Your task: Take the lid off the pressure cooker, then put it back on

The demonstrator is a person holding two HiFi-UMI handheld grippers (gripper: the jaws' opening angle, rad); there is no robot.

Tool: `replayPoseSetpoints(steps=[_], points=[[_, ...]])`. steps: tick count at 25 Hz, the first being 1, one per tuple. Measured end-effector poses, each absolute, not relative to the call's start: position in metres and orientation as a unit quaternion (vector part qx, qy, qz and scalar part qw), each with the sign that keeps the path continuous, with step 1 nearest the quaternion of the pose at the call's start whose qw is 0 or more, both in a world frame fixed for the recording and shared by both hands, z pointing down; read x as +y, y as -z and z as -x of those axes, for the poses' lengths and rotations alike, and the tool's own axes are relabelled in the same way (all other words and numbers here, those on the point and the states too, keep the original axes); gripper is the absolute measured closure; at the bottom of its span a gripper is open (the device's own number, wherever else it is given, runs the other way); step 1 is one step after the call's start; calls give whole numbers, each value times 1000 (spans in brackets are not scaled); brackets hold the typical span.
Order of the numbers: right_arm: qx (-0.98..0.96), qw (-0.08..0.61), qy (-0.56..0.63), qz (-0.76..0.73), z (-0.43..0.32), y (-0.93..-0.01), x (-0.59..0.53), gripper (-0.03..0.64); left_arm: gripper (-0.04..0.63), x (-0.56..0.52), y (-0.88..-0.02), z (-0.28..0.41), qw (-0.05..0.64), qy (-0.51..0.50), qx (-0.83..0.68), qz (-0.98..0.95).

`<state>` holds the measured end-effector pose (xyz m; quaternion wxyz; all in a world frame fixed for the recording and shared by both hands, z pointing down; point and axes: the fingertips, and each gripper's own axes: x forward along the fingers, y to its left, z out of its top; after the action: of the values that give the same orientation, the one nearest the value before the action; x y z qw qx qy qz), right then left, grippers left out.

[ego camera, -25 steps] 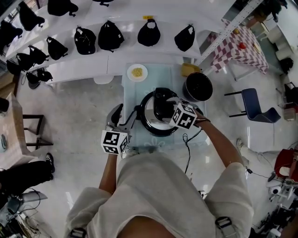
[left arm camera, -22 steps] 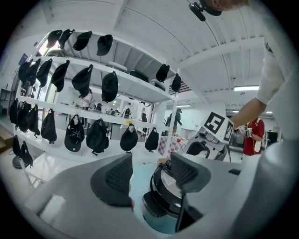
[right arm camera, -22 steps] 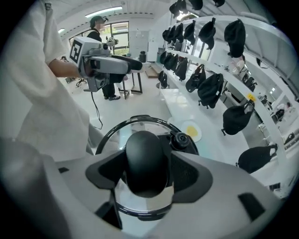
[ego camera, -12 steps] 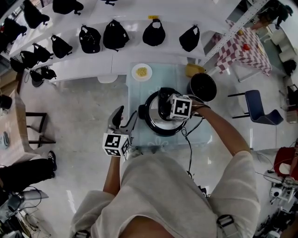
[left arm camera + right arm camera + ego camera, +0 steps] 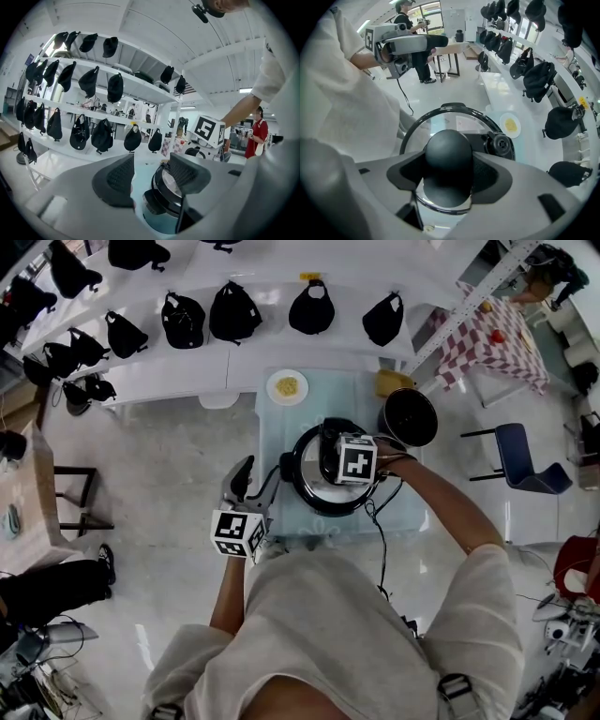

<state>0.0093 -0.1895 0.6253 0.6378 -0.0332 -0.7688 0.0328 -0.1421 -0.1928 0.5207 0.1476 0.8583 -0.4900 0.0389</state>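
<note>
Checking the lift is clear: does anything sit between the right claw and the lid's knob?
Nothing visible. The right claw, its jaws having just been closing, grips the knob directly on both sides.

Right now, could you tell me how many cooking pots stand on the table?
2: the pressure cooker in the middle of the table, and an open black pot at its far right corner. None seems hidden.

Shop-like showroom: long white shelves (image 5: pixel 178 381) lined with rows of black bags (image 5: pixel 233 312).
</note>
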Motion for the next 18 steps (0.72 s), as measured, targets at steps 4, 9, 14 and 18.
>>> replayPoseSetpoints(steps=[4, 9, 14, 18], points=[[-764, 643, -44, 26, -11, -625, -191, 341, 359, -195, -516, 140, 143, -40, -487, -861], [-765, 642, -51, 18, -12, -625, -192, 344, 362, -198, -513, 145, 138, -41, -493, -858], [-758, 650, -60, 10, -12, -626, -192, 344, 365, -199, -509, 149, 132, -39, -495, -858], [-755, 650, -80, -9, -13, -626, -194, 344, 365, -201, -504, 150, 128, -35, -495, -859]])
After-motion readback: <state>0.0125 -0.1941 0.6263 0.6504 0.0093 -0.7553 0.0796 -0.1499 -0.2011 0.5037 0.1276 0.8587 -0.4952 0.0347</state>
